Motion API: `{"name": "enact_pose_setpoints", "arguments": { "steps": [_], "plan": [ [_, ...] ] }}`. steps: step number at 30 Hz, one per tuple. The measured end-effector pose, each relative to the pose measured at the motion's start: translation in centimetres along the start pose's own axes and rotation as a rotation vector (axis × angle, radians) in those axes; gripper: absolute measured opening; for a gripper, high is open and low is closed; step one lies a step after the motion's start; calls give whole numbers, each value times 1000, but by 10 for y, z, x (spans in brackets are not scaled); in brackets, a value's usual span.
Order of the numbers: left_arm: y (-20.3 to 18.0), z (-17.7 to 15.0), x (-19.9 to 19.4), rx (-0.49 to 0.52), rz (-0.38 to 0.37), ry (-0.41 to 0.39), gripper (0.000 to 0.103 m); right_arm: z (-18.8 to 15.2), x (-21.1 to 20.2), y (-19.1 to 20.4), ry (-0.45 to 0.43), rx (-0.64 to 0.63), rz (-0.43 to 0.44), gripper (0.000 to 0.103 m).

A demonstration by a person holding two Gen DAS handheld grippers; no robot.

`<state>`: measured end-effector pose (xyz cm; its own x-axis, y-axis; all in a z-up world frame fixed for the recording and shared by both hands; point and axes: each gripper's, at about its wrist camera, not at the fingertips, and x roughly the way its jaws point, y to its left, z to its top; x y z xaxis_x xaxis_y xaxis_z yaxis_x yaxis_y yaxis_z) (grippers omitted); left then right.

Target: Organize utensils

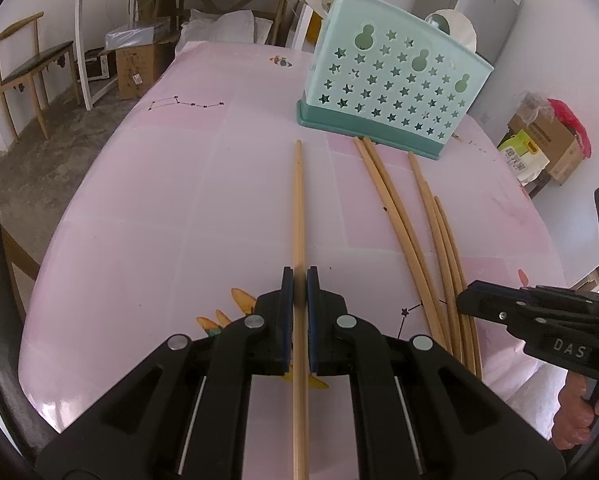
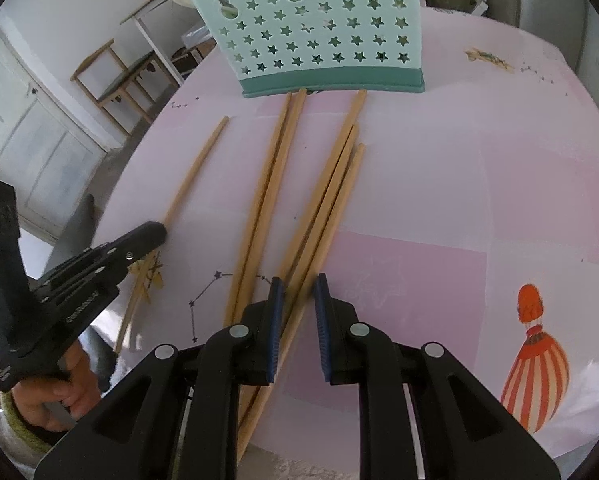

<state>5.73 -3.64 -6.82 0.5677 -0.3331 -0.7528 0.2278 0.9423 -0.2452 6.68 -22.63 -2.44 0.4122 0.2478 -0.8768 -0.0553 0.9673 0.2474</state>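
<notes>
Both tools gripping chopsticks near the desk's front edge — slip risk
Left tool clamps a lone chopstick; right tool nearly closed on bundle — uneven pinch could drop one short of the teal caddy at far edge.

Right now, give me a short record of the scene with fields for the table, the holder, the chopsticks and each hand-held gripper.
table: pink patterned cloth
holder: mint star-cut utensil basket, upright at far side
loose chopsticks: five, lying before the basket
left hand-held gripper: shut on single chopstick
right hand-held gripper: jaws narrowly apart around loose chopsticks; grip unclear
</notes>
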Motion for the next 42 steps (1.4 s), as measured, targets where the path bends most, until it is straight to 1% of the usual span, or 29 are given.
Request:
{"name": "enact_pose_setpoints", "arguments": {
  "steps": [5,9,13,14,17,19,23,29,31,35,42],
  "plan": [
    [2,-1,-1,-5,-13,-3,5,5,0,1,-15,-23,-62,16],
    [3,-2,-2,-10,-26,-4,5,12,-2,-5,-17,-13,-82,15],
    [4,-1,-1,-14,-38,-6,5,19,-8,-16,-24,26,-37,15],
    [5,-1,-1,-14,-41,-7,5,20,-8,-17,-25,28,-42,15],
    [7,0,-1,-20,-51,-5,6,24,-5,-17,-22,20,-81,15],
    [8,0,0,-21,-53,-4,6,25,-1,-15,-17,16,-93,15],
    [8,0,0,-21,-55,-4,6,27,6,-8,-13,-22,-137,15],
    [5,0,2,-14,-53,-2,6,30,12,-4,-25,-48,-172,15],
    [4,0,3,-6,-49,-4,6,32,13,-4,-32,-54,-184,12],
    [4,1,2,1,-46,-4,6,32,11,-10,-41,-41,-181,7],
    [5,-2,-3,-15,-22,16,5,23,0,-24,-65,-5,-172,7]
  ]
}}
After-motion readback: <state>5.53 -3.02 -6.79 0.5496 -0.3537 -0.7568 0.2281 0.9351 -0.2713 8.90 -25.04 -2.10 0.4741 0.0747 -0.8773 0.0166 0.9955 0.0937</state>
